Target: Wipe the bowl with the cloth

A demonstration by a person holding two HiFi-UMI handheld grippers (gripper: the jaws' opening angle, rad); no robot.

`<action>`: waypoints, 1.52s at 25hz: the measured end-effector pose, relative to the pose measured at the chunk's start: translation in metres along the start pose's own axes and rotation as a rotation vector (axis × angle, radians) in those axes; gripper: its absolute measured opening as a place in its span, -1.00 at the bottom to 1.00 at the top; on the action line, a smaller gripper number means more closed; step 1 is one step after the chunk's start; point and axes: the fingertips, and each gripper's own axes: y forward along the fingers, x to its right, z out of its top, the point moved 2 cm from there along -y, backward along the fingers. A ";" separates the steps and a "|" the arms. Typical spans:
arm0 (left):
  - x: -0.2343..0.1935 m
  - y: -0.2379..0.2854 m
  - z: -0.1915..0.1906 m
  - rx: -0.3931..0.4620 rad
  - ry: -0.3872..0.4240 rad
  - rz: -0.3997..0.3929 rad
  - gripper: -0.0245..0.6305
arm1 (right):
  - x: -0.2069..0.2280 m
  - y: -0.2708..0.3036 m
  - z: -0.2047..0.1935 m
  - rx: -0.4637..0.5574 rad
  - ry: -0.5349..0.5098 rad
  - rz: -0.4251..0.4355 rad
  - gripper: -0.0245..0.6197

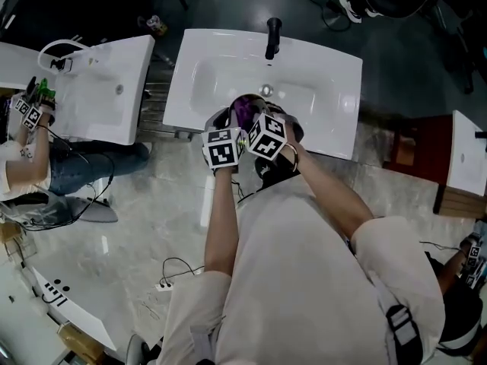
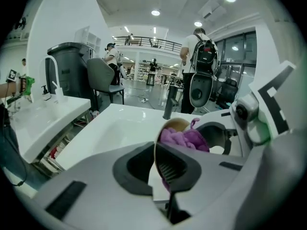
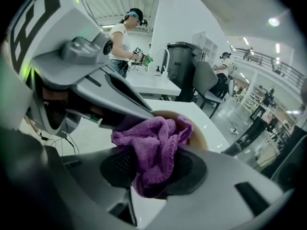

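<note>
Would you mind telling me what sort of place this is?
Probably a large hall set up for recording trials, not a home bathroom: white washbasins stand side by side on an open floor, another person works at the next basin, and a railed mezzanine overlooks the room.

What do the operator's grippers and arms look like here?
The left gripper and right gripper have pale grey moulded bodies, black stripe markings and dark ribbed pads. Each carries a white cube with black square markers: left cube, right cube. The person wears a light short-sleeved shirt; forearms are uncovered.
</note>
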 end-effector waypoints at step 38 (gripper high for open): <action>-0.011 0.031 -0.016 -0.076 0.033 -0.079 -0.88 | 0.018 0.005 -0.008 0.055 -0.052 -0.007 -0.53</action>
